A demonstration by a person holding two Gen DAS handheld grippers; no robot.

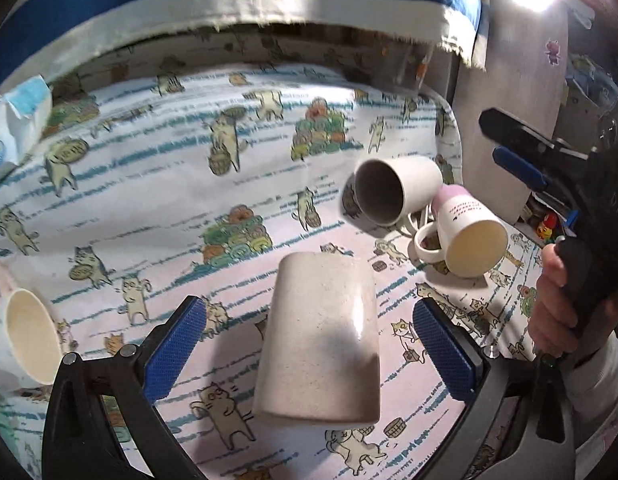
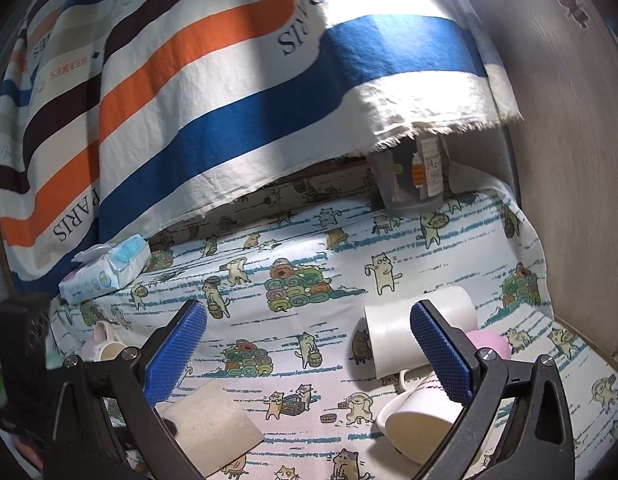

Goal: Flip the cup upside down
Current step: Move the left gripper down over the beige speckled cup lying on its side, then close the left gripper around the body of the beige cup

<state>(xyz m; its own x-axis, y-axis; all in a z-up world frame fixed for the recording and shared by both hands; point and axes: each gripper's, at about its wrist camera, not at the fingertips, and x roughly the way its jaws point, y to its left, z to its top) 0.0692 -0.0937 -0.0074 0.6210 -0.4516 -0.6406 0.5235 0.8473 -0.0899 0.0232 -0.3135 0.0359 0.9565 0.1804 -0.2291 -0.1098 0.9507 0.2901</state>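
A speckled cream cup (image 1: 321, 344) stands upside down on the cat-print cloth, between the blue pads of my open left gripper (image 1: 309, 348); neither pad touches it. It also shows at the lower left of the right wrist view (image 2: 213, 420). A white mug (image 1: 393, 190) lies on its side, leaning on a pink-bottomed mug (image 1: 467, 236), also on its side. My right gripper (image 2: 309, 356) is open and empty above the cloth; the white mug (image 2: 393, 332) lies behind its right pad and the pink-bottomed mug (image 2: 425, 428) below it. In the left wrist view the right gripper (image 1: 521, 160) shows at the right edge.
Another cup (image 1: 25, 332) lies on its side at the left edge. A wipes pack (image 2: 105, 272) sits at the back left. A striped blanket (image 2: 229, 92) hangs over the back. A clear container (image 2: 413, 184) stands at the back right beside a wooden panel (image 2: 569, 160).
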